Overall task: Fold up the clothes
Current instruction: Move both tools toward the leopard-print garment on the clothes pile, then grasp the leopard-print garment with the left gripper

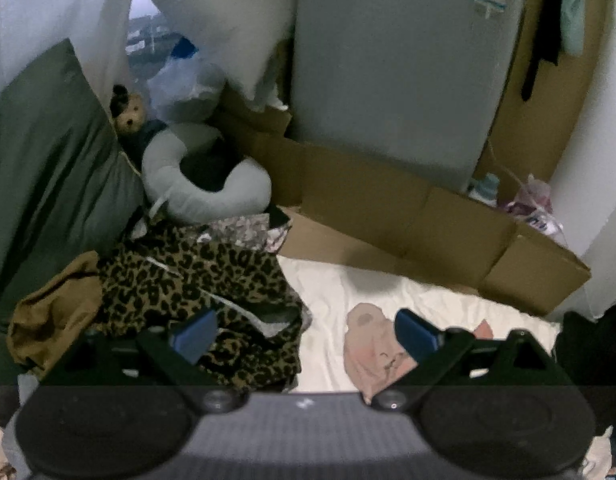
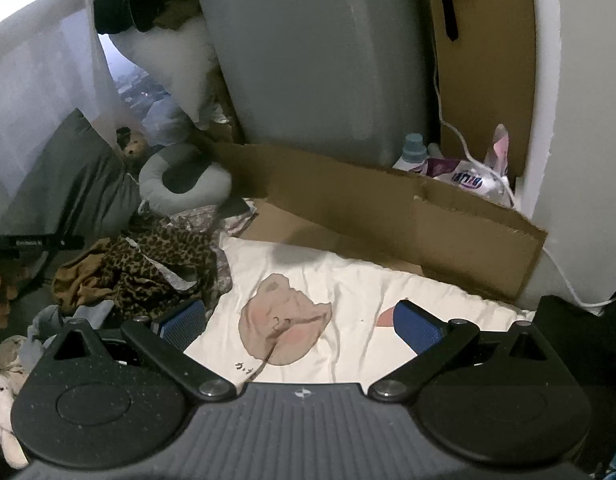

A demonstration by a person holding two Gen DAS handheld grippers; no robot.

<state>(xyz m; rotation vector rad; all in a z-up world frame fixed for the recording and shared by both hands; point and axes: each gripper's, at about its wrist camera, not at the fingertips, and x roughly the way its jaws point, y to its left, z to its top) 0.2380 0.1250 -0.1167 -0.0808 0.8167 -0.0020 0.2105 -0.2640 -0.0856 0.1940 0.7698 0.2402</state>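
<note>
Both tongs gape wide over the cream shirt; a shallow pinch could bunch its wrinkles

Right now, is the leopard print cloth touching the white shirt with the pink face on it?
Touching. In the right wrist view the leopard print cloth heap spills over the left edge of the white shirt, with no gap between them.

Looks like a lived-in bedroom or laundry corner at home: a teddy bear and a grey ring cushion by sheer curtains, a heap of leopard-print clothes, flattened cardboard, detergent bottles beside a tall grey appliance, and a rumpled white sheet.
</note>
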